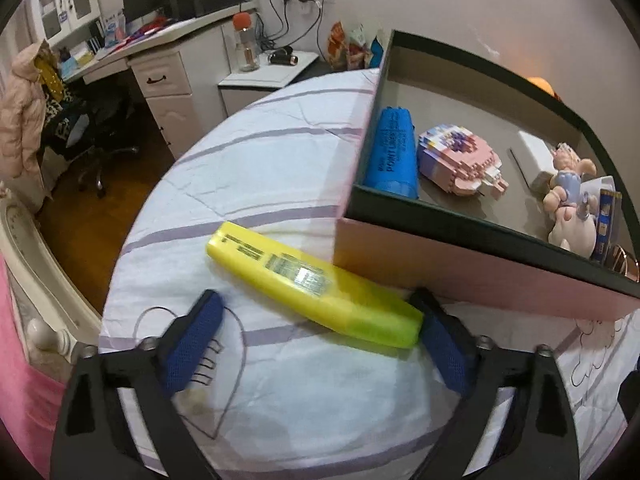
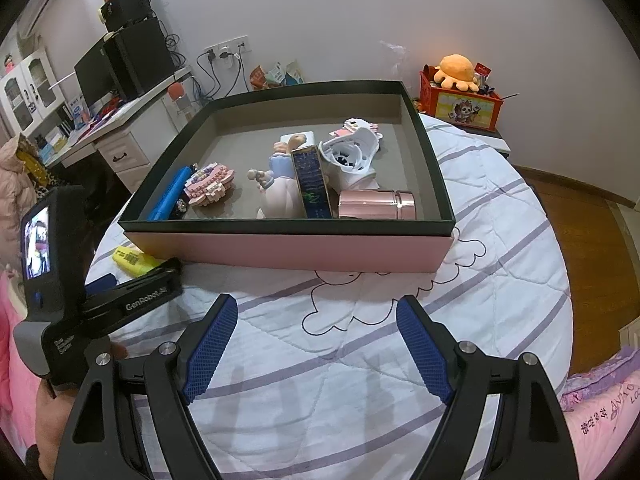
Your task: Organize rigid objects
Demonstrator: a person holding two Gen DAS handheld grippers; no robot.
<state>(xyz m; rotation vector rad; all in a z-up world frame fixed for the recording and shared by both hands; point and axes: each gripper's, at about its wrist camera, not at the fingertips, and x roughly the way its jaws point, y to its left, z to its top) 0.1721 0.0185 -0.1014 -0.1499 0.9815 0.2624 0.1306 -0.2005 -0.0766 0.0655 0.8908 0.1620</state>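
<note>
A yellow marker-shaped object (image 1: 312,286) lies on the white striped bedsheet, its far side against the pink box (image 1: 460,272). My left gripper (image 1: 318,312) is open, its right pad touching the yellow object's near end, the left pad apart from it. The yellow object also shows in the right wrist view (image 2: 134,260) beside the box (image 2: 288,250). In the box lie a blue tube (image 2: 170,192), a pink block model (image 2: 210,186), a figurine (image 2: 280,184), a dark blue carton (image 2: 314,182), a white object (image 2: 352,152) and a pink metal can (image 2: 376,204). My right gripper (image 2: 316,312) is open and empty over the sheet.
A desk with a monitor (image 2: 120,68) stands left of the bed, with an office chair (image 1: 92,136) and wooden floor below. A red toy box with an orange plush (image 2: 460,92) stands behind the bed at the right. The bed edge drops off at the left.
</note>
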